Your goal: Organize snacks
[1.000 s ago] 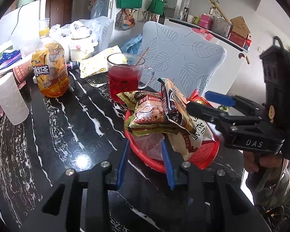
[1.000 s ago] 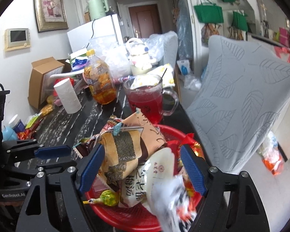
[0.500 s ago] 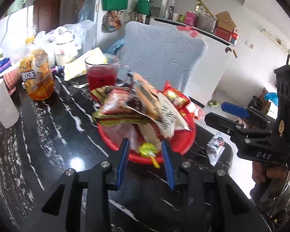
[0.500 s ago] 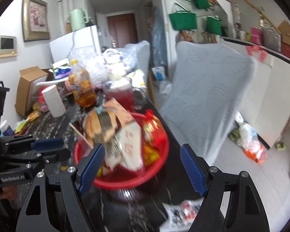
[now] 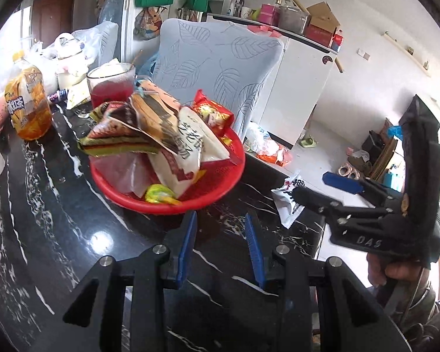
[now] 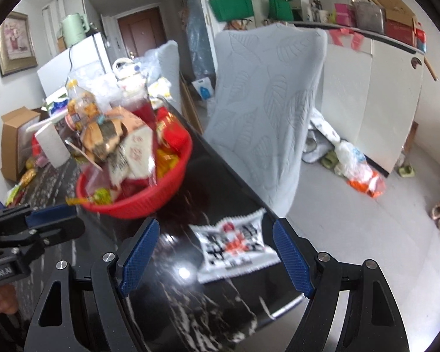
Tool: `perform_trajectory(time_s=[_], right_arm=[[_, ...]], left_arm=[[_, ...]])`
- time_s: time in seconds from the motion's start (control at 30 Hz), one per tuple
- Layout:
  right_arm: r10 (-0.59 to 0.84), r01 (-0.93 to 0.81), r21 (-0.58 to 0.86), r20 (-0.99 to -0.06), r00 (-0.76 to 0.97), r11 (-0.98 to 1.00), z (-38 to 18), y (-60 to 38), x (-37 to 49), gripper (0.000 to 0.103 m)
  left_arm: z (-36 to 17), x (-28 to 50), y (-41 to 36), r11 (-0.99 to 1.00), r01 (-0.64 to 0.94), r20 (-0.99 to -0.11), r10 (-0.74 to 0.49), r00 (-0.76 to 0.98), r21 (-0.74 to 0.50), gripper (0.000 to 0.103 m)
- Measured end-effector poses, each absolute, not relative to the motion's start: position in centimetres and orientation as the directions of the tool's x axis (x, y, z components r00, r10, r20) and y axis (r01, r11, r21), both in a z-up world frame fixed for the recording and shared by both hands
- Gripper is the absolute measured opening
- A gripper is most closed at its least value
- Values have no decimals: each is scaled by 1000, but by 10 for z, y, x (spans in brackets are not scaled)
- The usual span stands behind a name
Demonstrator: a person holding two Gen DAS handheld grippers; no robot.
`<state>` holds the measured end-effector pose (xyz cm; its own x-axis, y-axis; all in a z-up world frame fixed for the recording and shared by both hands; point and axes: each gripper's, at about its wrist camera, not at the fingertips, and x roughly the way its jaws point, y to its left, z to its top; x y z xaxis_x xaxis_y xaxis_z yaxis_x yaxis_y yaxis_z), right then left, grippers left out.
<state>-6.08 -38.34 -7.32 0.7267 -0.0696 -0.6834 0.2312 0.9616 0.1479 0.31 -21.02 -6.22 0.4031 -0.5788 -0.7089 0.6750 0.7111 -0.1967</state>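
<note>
A red basket (image 5: 208, 199) (image 6: 138, 205) heaped with snack packets stands on the black marble table (image 5: 58, 234). A white snack packet (image 6: 234, 243) (image 5: 287, 205) with red and black print lies flat near the table's right corner, apart from the basket. My right gripper (image 6: 214, 252) (image 5: 311, 187) hangs wide open over that packet, which shows between its blue pads (image 6: 290, 255), untouched. My left gripper (image 5: 220, 243) (image 6: 70, 223) stands just short of the basket's near rim, its jaws narrowly apart with only table between them.
A glass mug of red drink (image 5: 111, 85), an orange tea bottle (image 5: 29, 108) and a paper roll (image 6: 52, 146) stand behind the basket. A chair with a grey leaf cover (image 6: 264, 111) is against the table's far side. The table edge (image 6: 281, 308) is close by the packet.
Both grippers have drawn back from the basket, which now looks farther off. The white packet, blurred in the air beside the basket a second ago, now lies on the table under the right gripper.
</note>
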Motion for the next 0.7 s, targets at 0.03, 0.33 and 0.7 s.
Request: perform_trajectory(time_s=[0.03,0.33,0.7], right_arm=[[-68,230,144,-691,720,962,-77,-386,-62,81],[-59,215,110,-754,654,970,-108,-391,-44,68],[8,156,160,-721,692,975,-85,-372,-47,49]], left_arm=[[-63,2,-211,712,674,-710,-578,403,-197,33],[-60,5,-206,752,641,-715,-533,452,-156,33],[-55,21,-180,776,602,-695,-538,477,-187,33]])
